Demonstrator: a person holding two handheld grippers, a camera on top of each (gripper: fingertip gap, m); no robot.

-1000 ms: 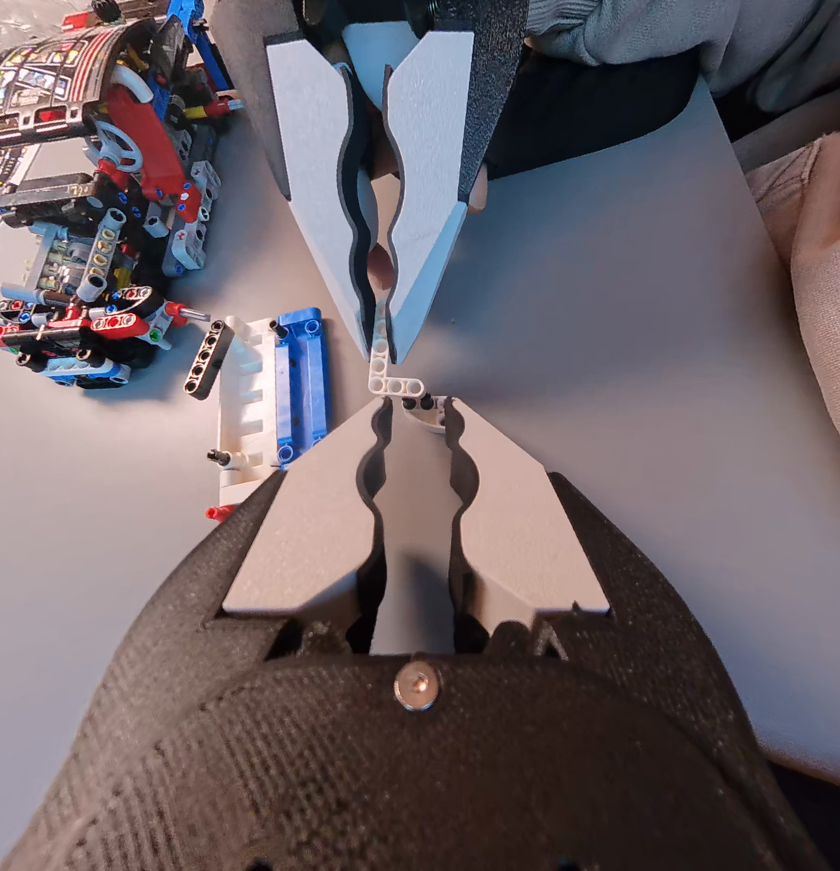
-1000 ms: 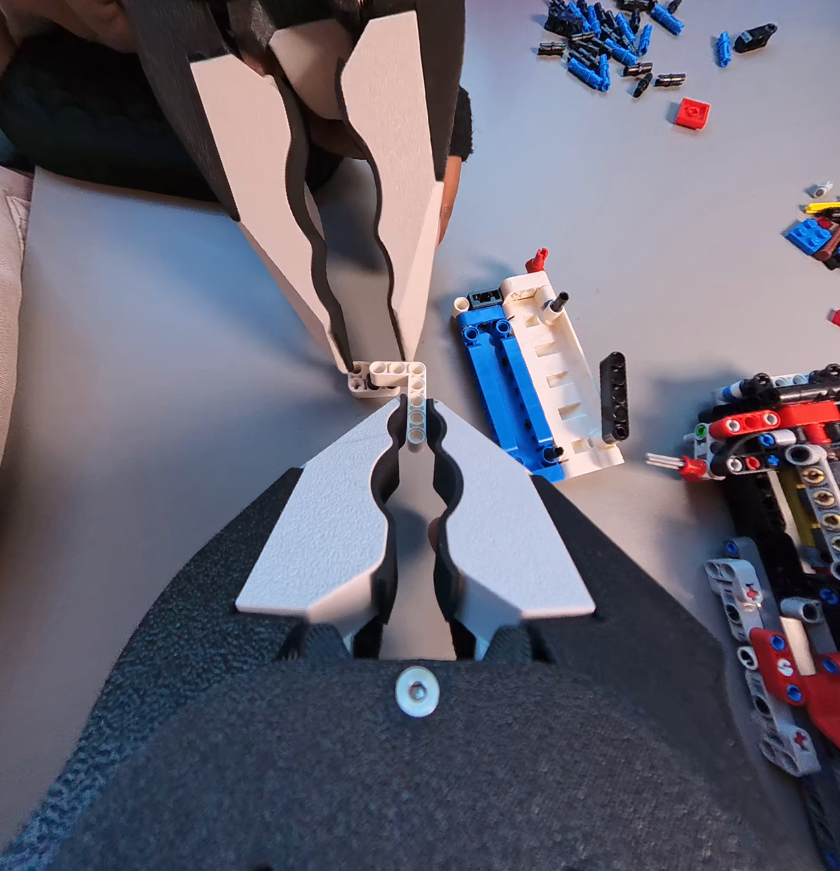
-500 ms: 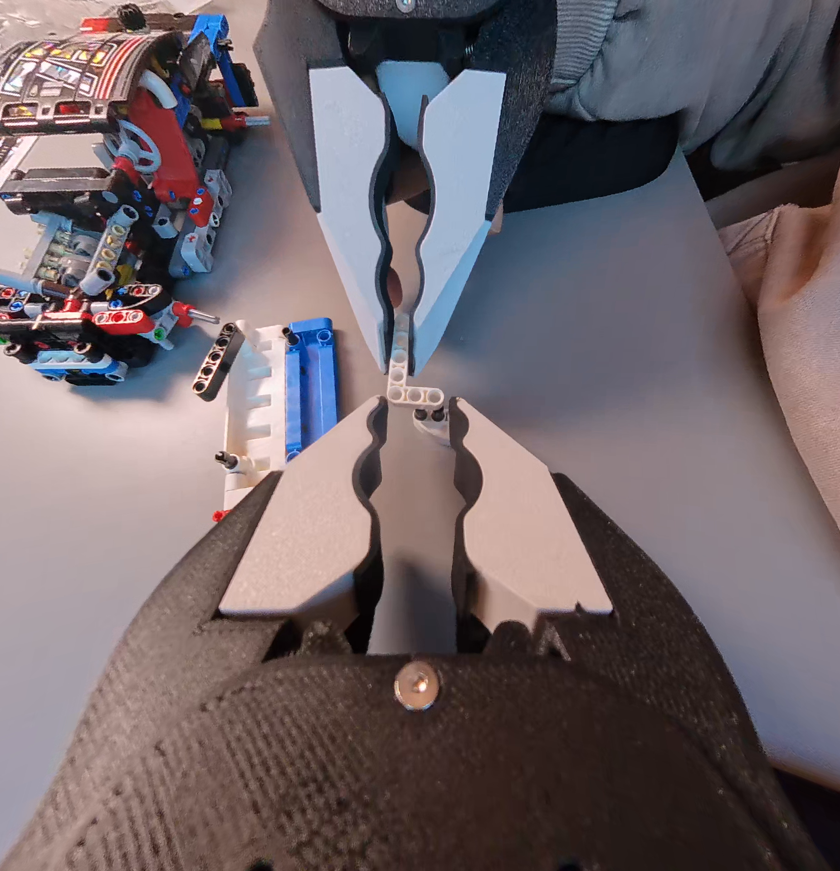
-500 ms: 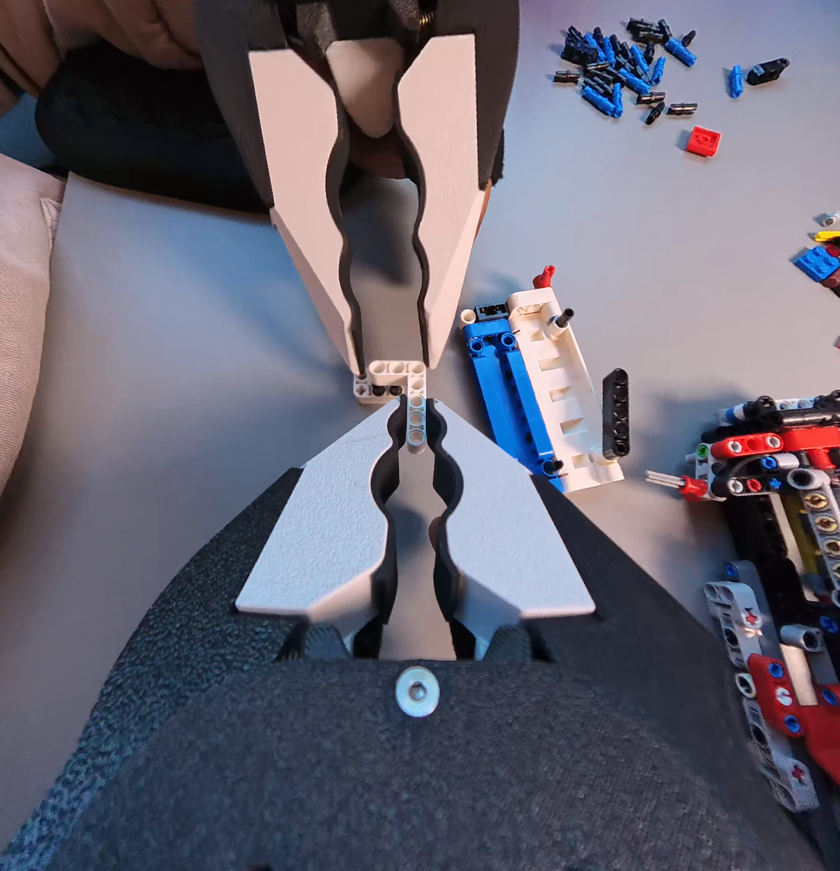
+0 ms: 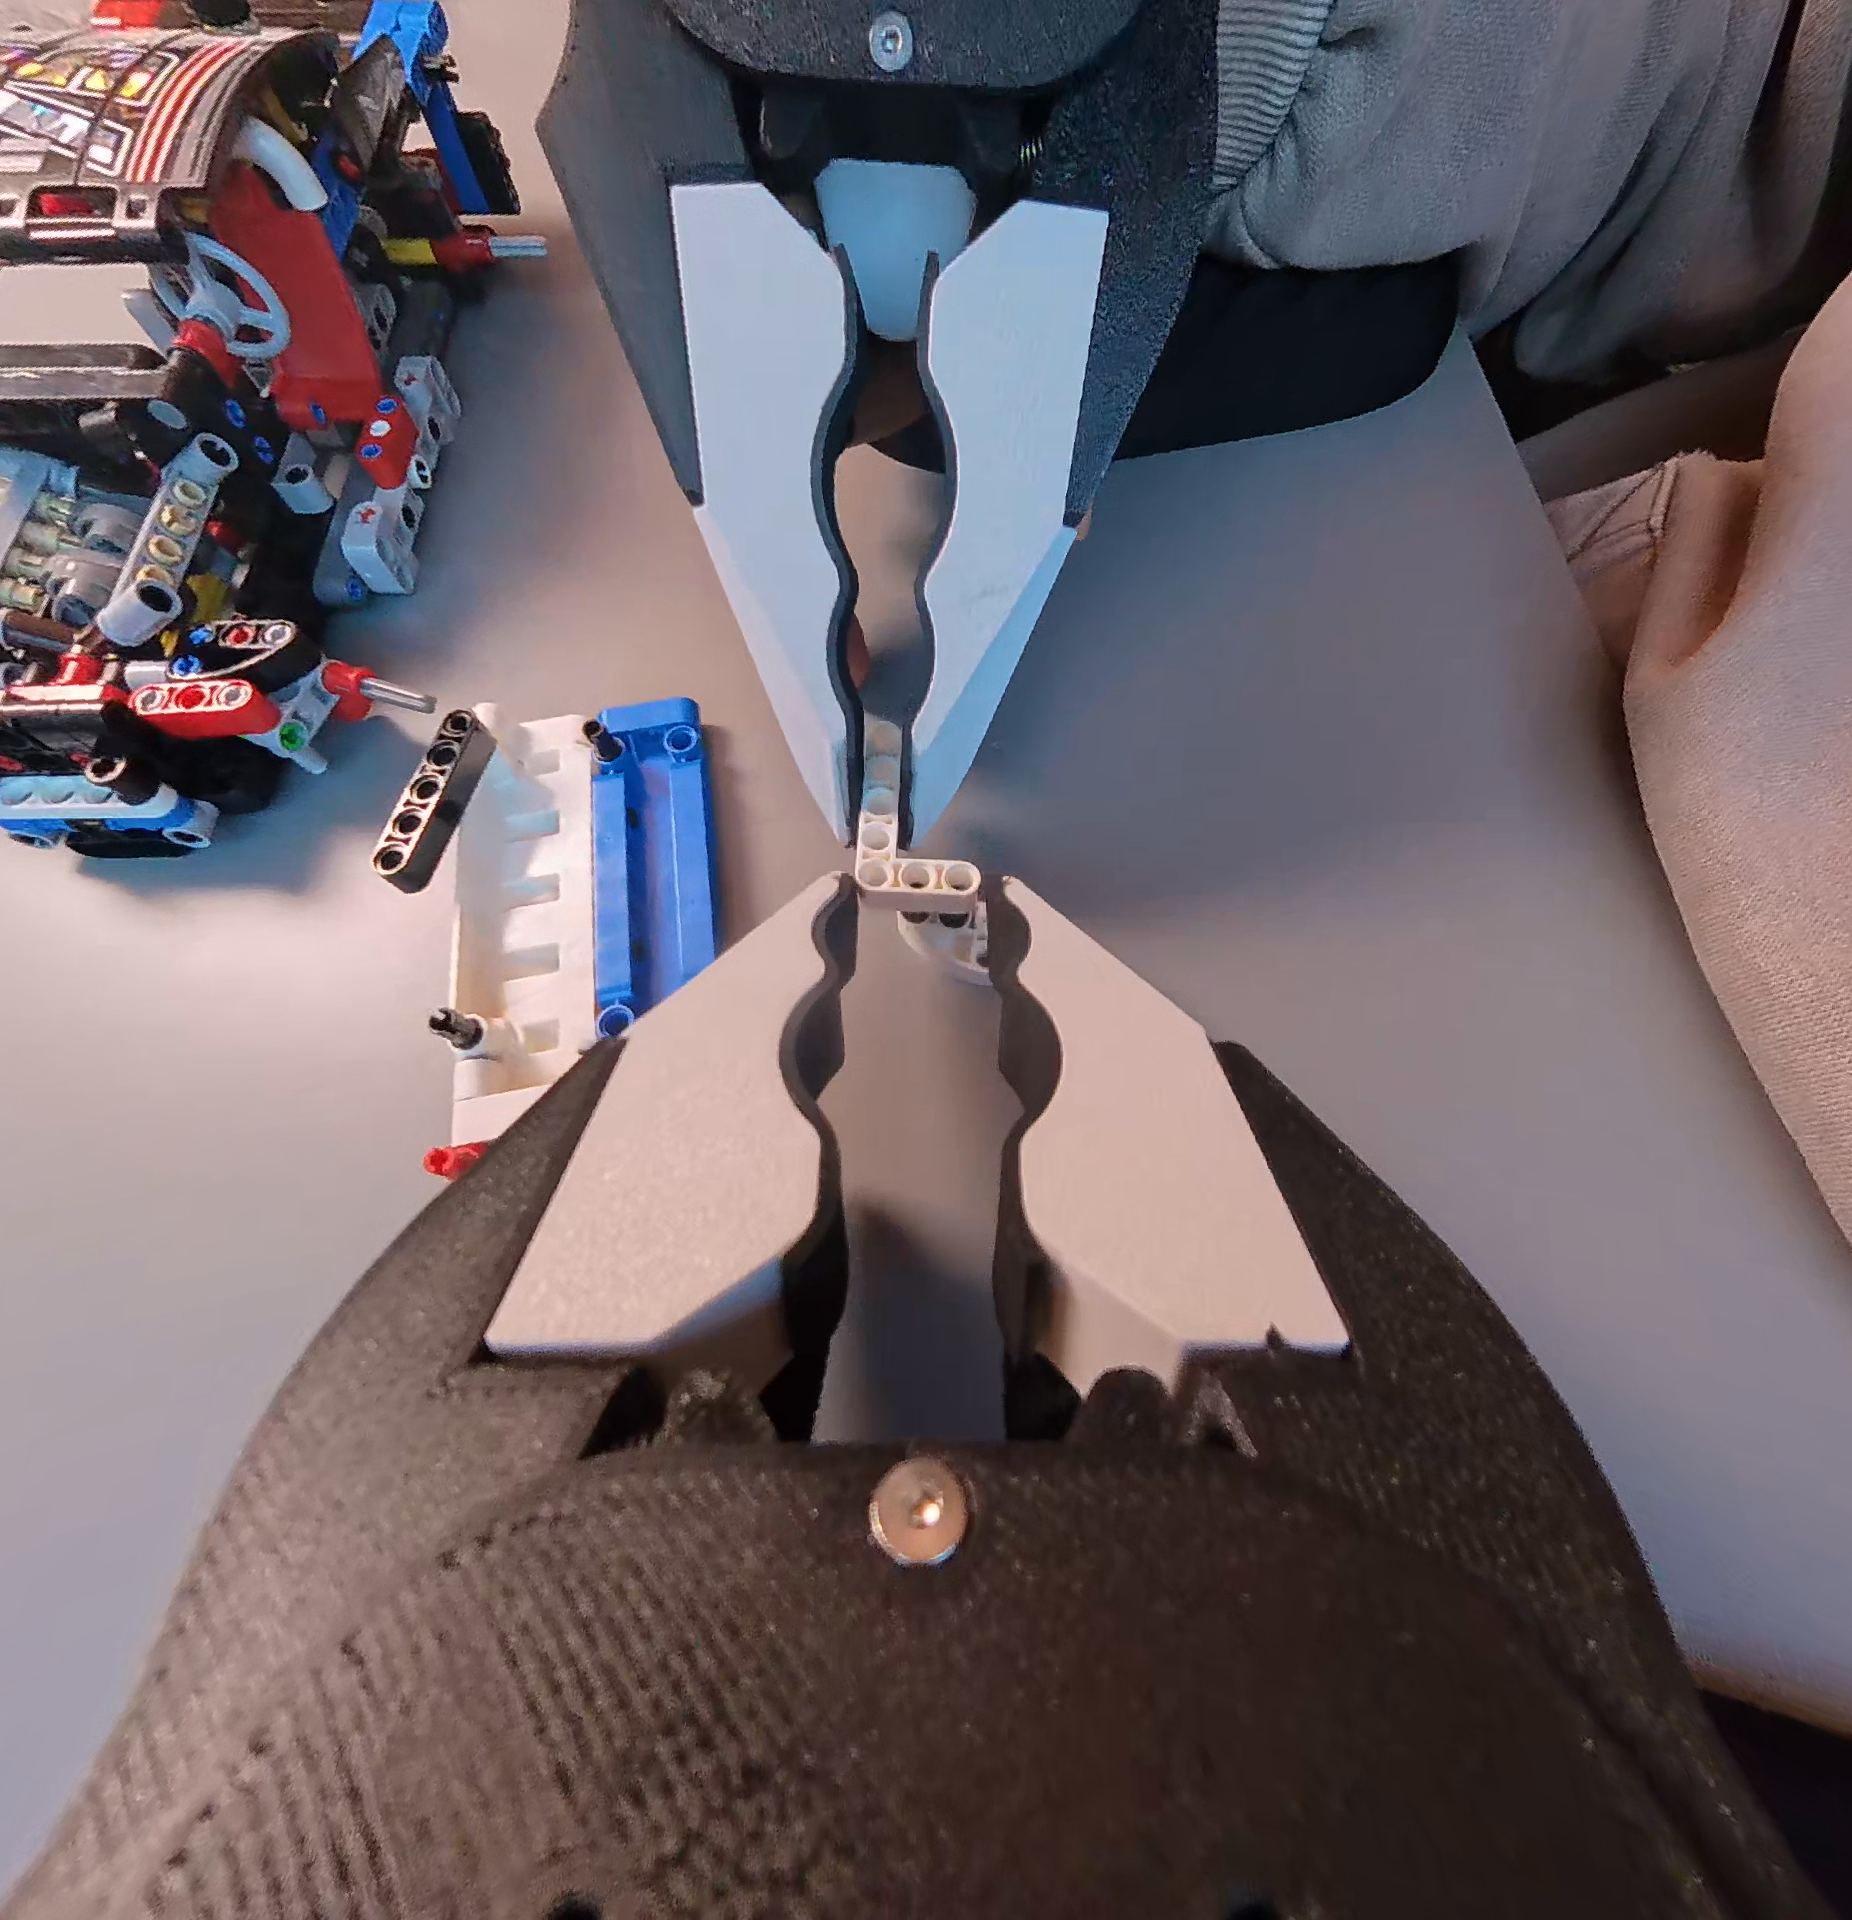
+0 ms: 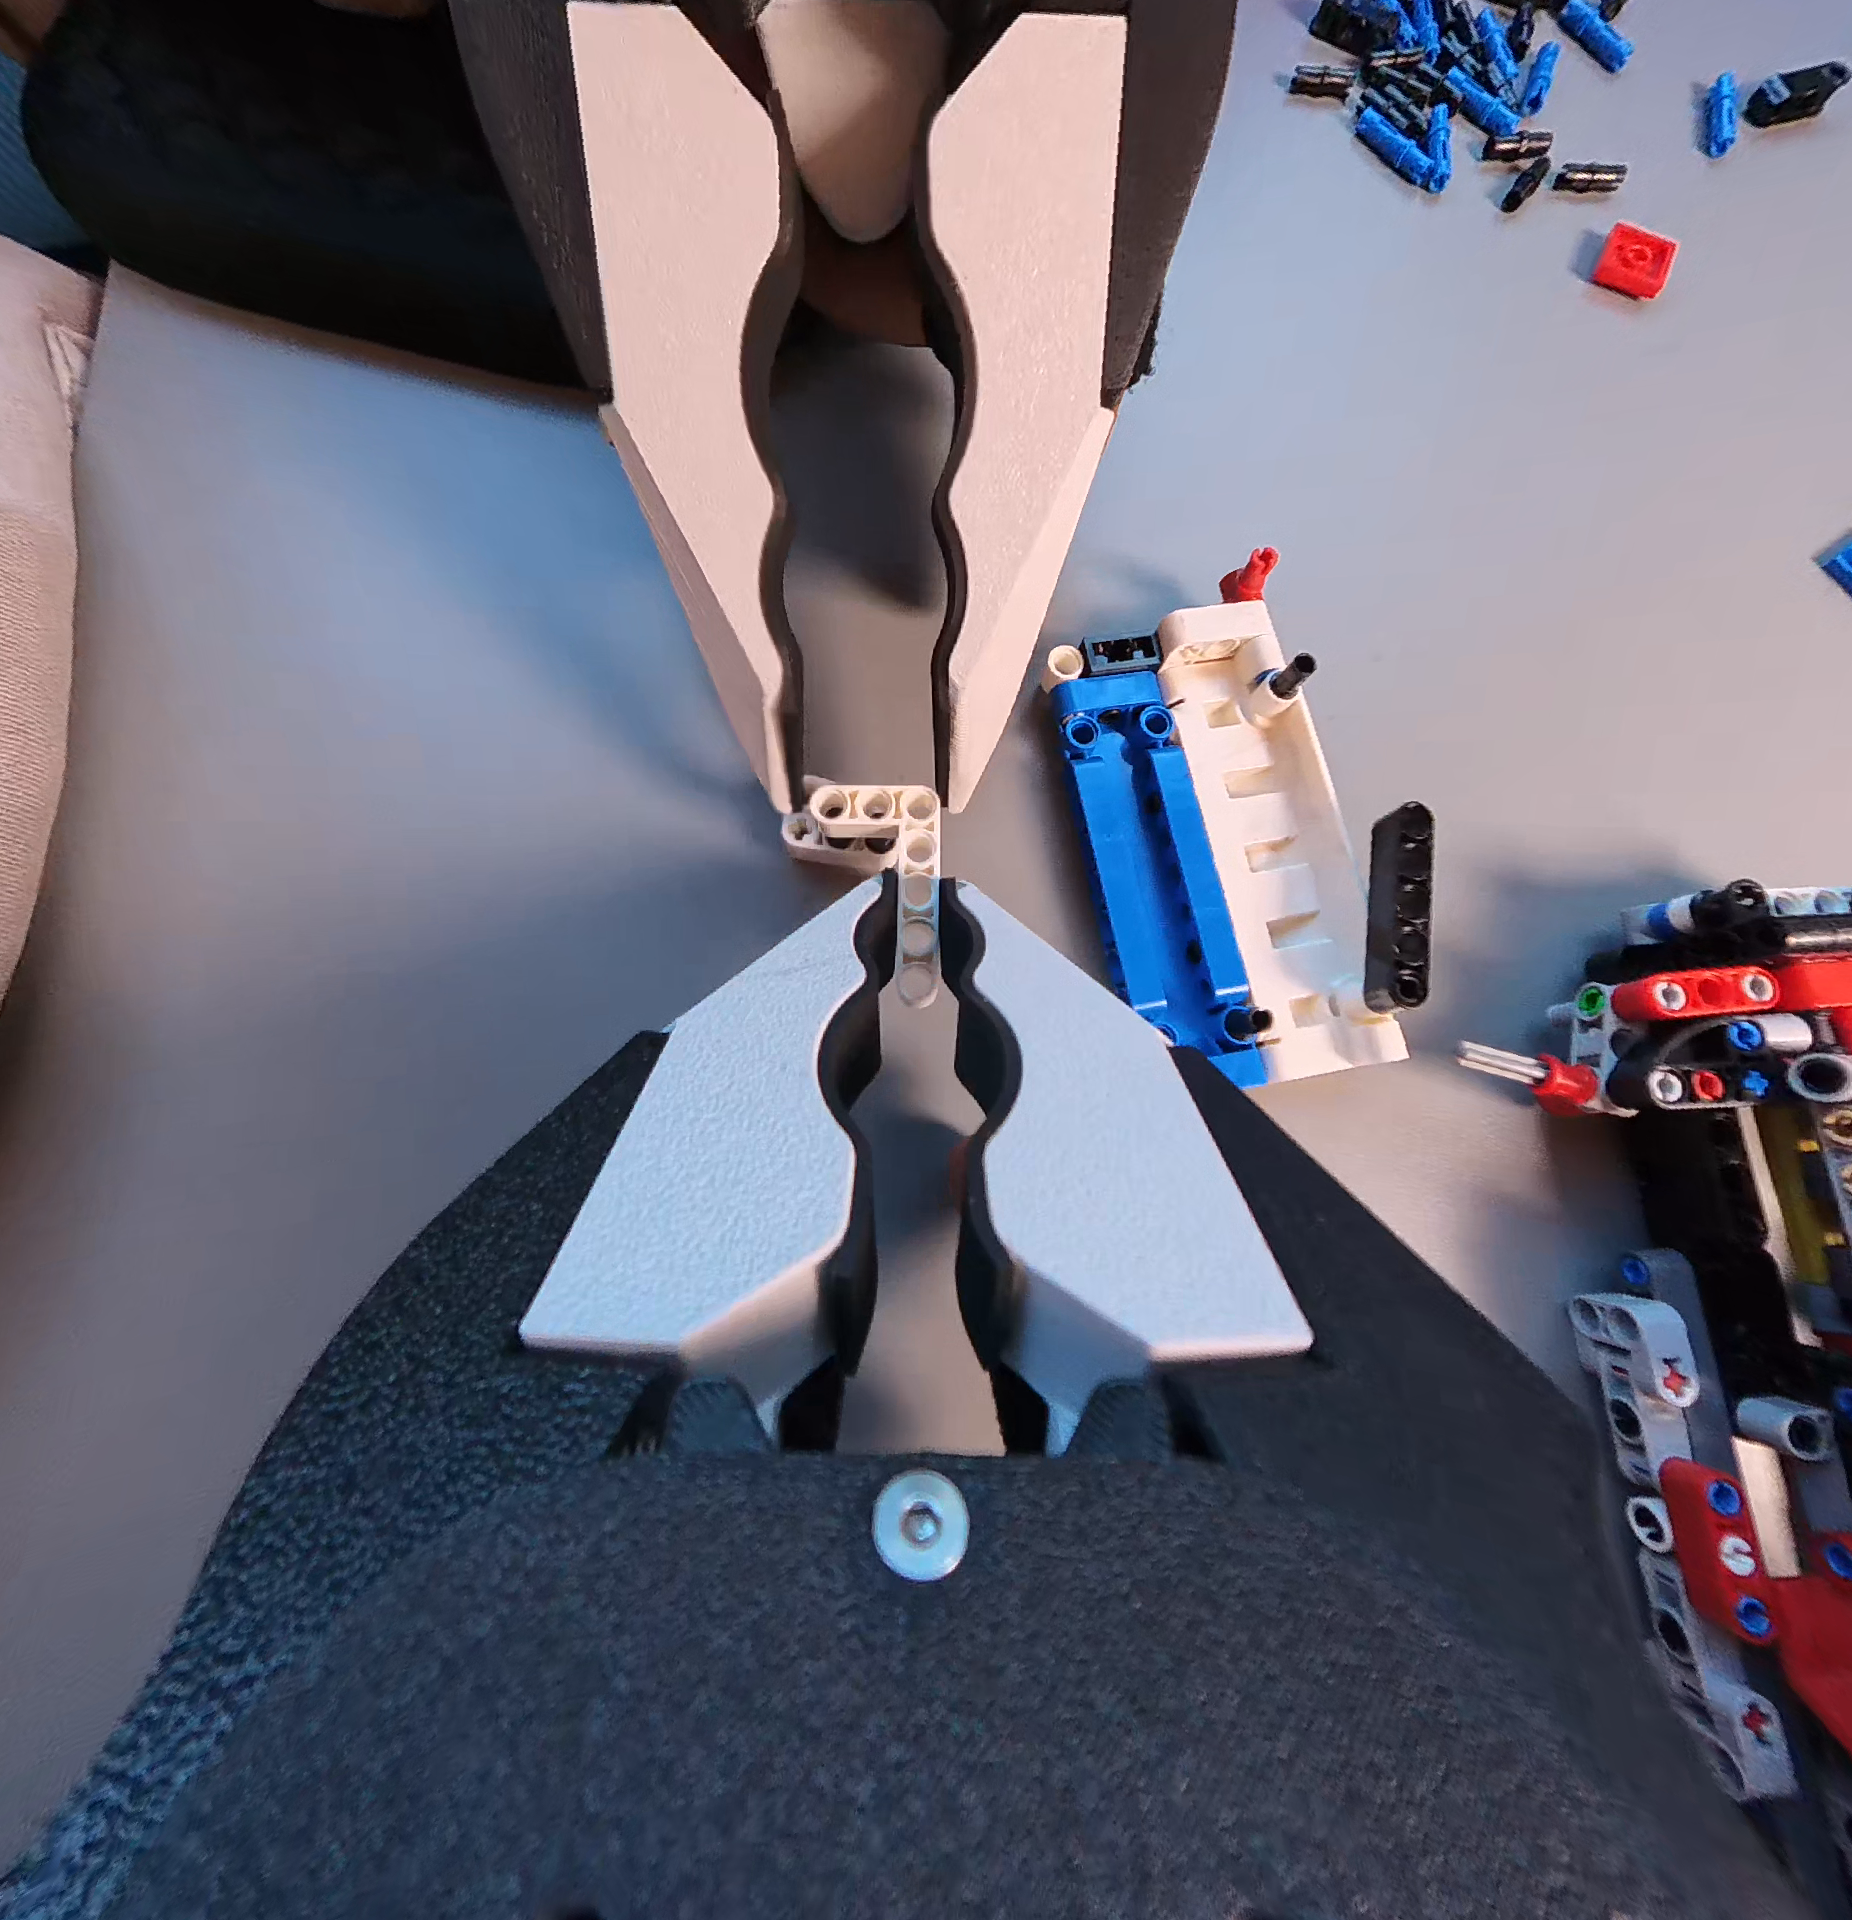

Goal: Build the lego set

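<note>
Holding: right gripper (image 6: 914, 914) is clamped on the long leg of the white L-beam (image 6: 917, 883). Left gripper (image 5: 922, 904) has its jaws parted, bracketing the beam's short leg and a small white piece (image 5: 948, 940) beneath it; contact is possibly light, the view is poor there. Change: the two grippers have drawn closer over the last second, and the beam now sits squarer between the left tips. Meaning: mating of beam and piece looks imminent, not confirmed. Nearby: blue-white panel (image 6: 1202, 862) and car (image 5: 174, 416), untouched on the table (image 5: 1317, 831).

White L-shaped beam (image 6: 906, 868) held level, just above table.
</note>
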